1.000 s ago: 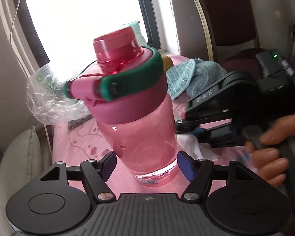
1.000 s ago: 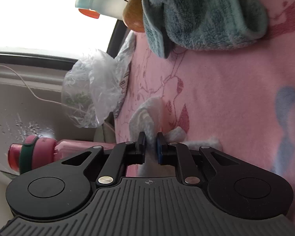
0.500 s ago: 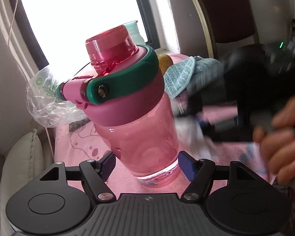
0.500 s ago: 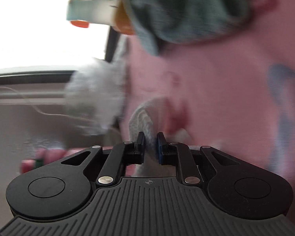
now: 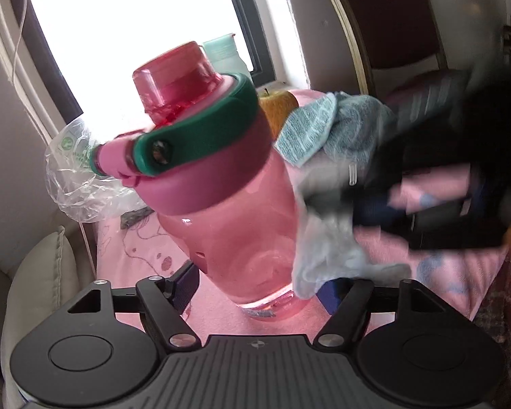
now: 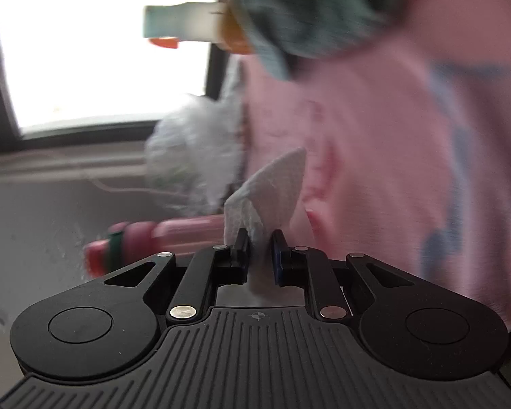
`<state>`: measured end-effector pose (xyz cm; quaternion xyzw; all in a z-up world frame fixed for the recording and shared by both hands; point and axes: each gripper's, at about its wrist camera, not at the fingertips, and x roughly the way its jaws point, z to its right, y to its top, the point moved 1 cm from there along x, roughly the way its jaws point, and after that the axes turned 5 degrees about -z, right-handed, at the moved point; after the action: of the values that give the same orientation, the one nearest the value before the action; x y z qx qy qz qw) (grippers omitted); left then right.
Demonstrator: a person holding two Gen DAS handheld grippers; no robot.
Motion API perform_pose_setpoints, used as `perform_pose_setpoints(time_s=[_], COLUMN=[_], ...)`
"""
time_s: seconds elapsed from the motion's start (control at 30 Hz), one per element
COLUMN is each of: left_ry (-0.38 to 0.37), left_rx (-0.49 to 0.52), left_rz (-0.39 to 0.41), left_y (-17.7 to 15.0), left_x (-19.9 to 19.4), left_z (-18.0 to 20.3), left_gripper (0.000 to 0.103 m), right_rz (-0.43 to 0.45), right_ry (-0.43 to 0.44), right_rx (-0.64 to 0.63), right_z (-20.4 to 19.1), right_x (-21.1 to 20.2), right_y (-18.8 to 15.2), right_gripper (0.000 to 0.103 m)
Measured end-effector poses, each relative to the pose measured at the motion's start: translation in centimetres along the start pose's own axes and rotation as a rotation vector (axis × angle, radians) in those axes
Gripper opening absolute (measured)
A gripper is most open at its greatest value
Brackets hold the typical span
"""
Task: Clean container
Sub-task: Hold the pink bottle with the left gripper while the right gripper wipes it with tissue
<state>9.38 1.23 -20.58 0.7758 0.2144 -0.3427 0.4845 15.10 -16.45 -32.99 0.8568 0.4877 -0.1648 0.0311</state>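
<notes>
A translucent pink bottle [image 5: 235,225] with a pink lid and green carry loop stands tilted over the pink tablecloth [image 5: 443,272]. My left gripper [image 5: 257,289] is shut on the bottle's base, one finger on each side. My right gripper [image 6: 259,248] is shut on a white cloth [image 6: 272,184]. In the left wrist view the right gripper [image 5: 316,197] is a blurred dark shape at the right. It holds the white cloth [image 5: 327,252] against the bottle's right side. The bottle [image 6: 187,231] lies left of the right gripper's fingers in the right wrist view.
A teal towel [image 5: 327,126] and an apple [image 5: 279,109] lie behind the bottle. A clear plastic bag [image 5: 81,177] sits at the back left under the window, with a pale bottle [image 5: 221,54] on the sill. A dark chair [image 5: 391,17] stands behind; a cushion [image 5: 44,272] lies at the left.
My right gripper has lifted the white cloth off the tablecloth and swung it left, up against the bottle's right side. The bottle has stayed in my left gripper and leans a little more.
</notes>
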Motion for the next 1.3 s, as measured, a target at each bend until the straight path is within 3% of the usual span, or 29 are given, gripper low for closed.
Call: perform_pose_setpoints(time_s=[0.13, 0.33, 0.43, 0.53, 0.6, 0.8, 0.9, 0.97, 1.07, 1.17, 1.3], left_ry=[-0.011, -0.023, -0.017, -0.015, -0.014, -0.011, 0.014, 0.041, -0.005, -0.038, -0.005], left_rx=[0.015, 0.009, 0.007, 0.001, 0.004, 0.001, -0.042, -0.084, -0.139, -0.107, -0.068], left_rz=[-0.005, 0.001, 0.005, 0.004, 0.007, 0.01, 0.009, 0.002, 0.001, 0.019, 0.028], left_y=[-0.3, -0.4, -0.5, -0.5, -0.4, -0.2, -0.3, -0.5, -0.9, -0.9, -0.5], left_x=[0.0, 0.0, 0.1, -0.1, -0.1, 0.0, -0.7, -1.5, -2.7, -3.0, -2.4], left_z=[0.5, 0.2, 0.4, 0.5, 0.4, 0.4, 0.6, 0.8, 1.2, 2.4, 3.4], left_gripper=[0.07, 0.069, 0.069, 0.069, 0.069, 0.07, 0.081, 0.081, 0.081, 0.081, 0.08], right_rz=[-0.02, 0.024, 0.004, -0.016, -0.007, -0.04, -0.016, 0.009, 0.016, 0.011, -0.047], right_ry=[-0.072, 0.12, 0.063, -0.111, -0.169, -0.21, -0.187, -0.169, -0.143, -0.129, -0.12], right_rx=[-0.027, -0.215, -0.228, -0.182, -0.166, -0.211, -0.262, -0.308, -0.34, -0.341, -0.325], right_z=[-0.3, -7.3, -7.4, -4.1, -2.2, -2.7, -4.2, -5.3, -6.6, -7.1, -6.9], right_x=[0.4, -1.3, 0.5, 2.9, 3.4, 1.8, 1.2, 0.7, 0.8, 2.2, 3.9], right_y=[0.7, 1.7, 3.1, 3.7, 3.5, 3.2, 3.2, 3.3, 4.0, 4.8, 4.9], right_gripper=[0.017, 0.018, 0.018, 0.018, 0.016, 0.017, 0.017, 0.017, 0.017, 0.017, 0.017])
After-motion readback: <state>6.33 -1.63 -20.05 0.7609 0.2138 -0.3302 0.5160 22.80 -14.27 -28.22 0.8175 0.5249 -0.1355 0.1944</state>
